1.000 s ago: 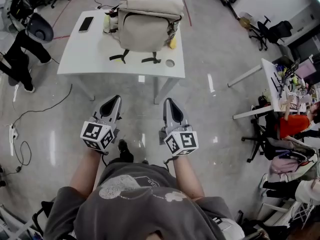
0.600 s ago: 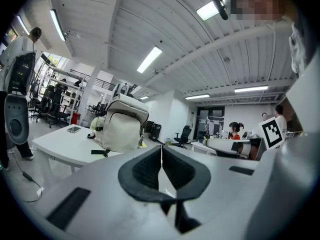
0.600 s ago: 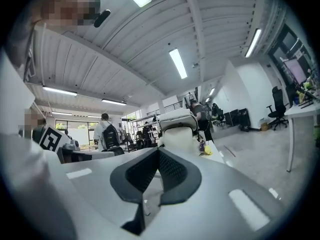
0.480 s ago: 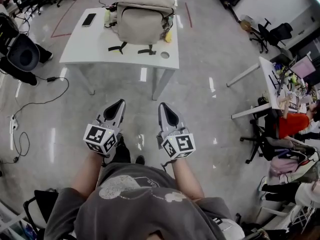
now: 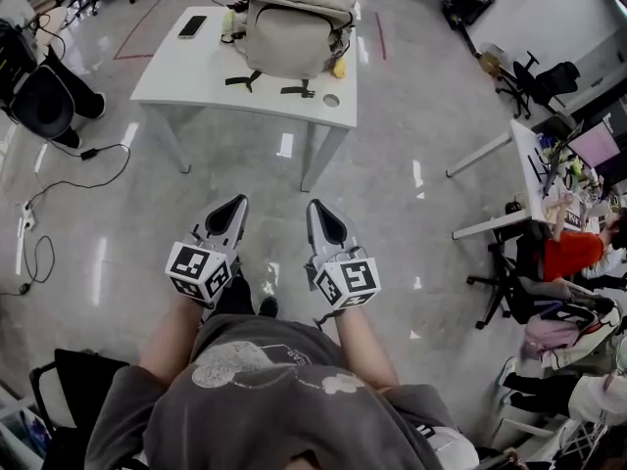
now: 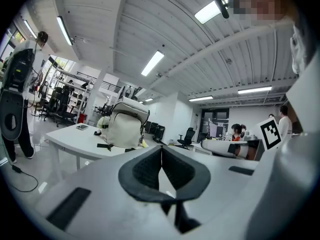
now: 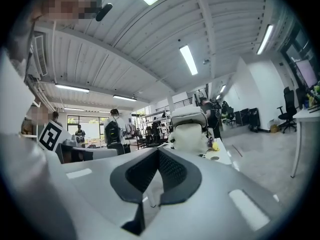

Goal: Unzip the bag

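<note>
Beige bag (image 5: 294, 42) stands on the white table (image 5: 186, 74), far from us. Our left gripper (image 5: 238, 201) and right gripper (image 5: 313, 205) are closed tight and empty.

Cream bag (image 5: 294, 32): matt woven cloth with black webbing straps. White surface (image 5: 186, 76): smooth, with a faint sheen. Floor (image 5: 421, 125): glossy, mirroring the ceiling lights. Left tongs (image 5: 235, 202) and right tongs (image 5: 315, 207): matt grey plastic shells, dark ribbed pads (image 6: 145, 172).
</note>
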Demonstrator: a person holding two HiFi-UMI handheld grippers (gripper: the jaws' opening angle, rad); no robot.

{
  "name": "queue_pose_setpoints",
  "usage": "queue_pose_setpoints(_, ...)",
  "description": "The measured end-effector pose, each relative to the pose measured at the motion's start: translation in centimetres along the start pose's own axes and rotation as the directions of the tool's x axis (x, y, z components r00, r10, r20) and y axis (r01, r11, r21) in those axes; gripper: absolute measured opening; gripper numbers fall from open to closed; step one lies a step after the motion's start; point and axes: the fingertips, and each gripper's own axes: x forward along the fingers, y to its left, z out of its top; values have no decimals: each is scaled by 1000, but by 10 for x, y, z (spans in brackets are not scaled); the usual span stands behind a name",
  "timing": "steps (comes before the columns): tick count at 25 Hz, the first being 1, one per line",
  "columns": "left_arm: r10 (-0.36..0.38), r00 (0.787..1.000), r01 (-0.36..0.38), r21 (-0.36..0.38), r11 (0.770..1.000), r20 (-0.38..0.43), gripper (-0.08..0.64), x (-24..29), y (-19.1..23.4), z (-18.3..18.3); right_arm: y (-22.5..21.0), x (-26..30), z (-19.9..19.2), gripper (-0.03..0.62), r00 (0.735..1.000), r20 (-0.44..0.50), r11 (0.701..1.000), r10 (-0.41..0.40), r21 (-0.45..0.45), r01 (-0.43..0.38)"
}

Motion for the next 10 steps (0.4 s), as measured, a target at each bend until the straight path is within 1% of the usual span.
queue_pose_setpoints(5, -4, 1000, 4, 13, 1000, 7, 8, -12, -10, 1, 14, -7, 3, -2, 1000, -1, 999, 29, -22, -29)
queue_pose_setpoints(10, 3, 1000, -3, 4, 1000, 14, 8, -18, -12, 5, 18, -13, 6, -2, 1000, -4, 999, 25, -27, -25)
